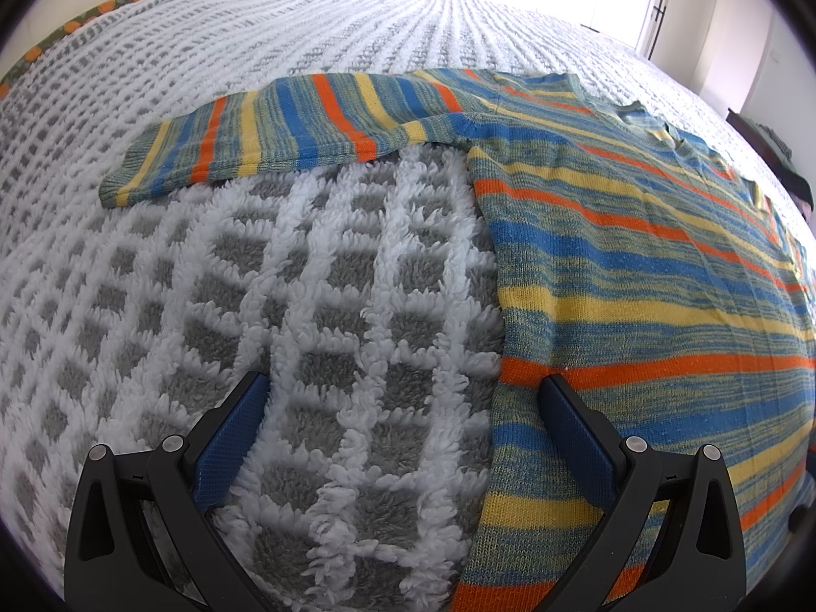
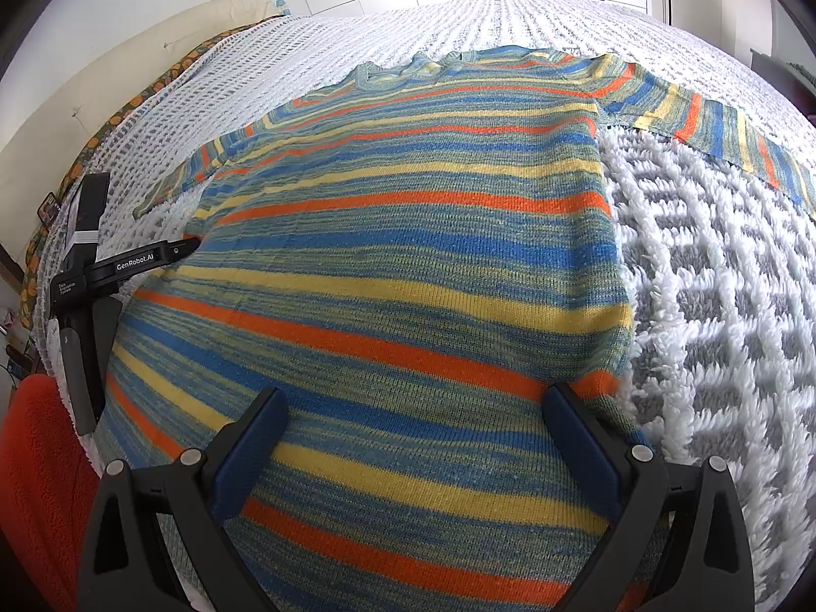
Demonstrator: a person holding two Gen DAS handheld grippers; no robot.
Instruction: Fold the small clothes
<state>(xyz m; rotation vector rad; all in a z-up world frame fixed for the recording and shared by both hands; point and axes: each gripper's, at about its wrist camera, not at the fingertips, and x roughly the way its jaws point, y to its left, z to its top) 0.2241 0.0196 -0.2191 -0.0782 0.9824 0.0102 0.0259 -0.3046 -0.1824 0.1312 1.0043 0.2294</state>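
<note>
On a bed covered by a white-and-grey tufted blanket [image 1: 326,306], a striped knit sweater [image 2: 398,234] is laid flat, front up, both sleeves spread outward — no fold yet made. The left gripper [image 1: 403,433] is held wide and empty at the garment's left side edge near the hem, one finger over the knit, the other over bare blanket. The right gripper [image 2: 413,438], equally wide and holding nothing, is poised over the lower body close to the right side seam. From here, the shaggy pile could be pinched along with the sweater's edge, dragging the blanket into the fold; a one-layer grip could also leave the back panel behind and skew the crease. No containers are seen. A red fleece sleeve [image 2: 41,484] is visible at the lower left of the right wrist view.
</note>
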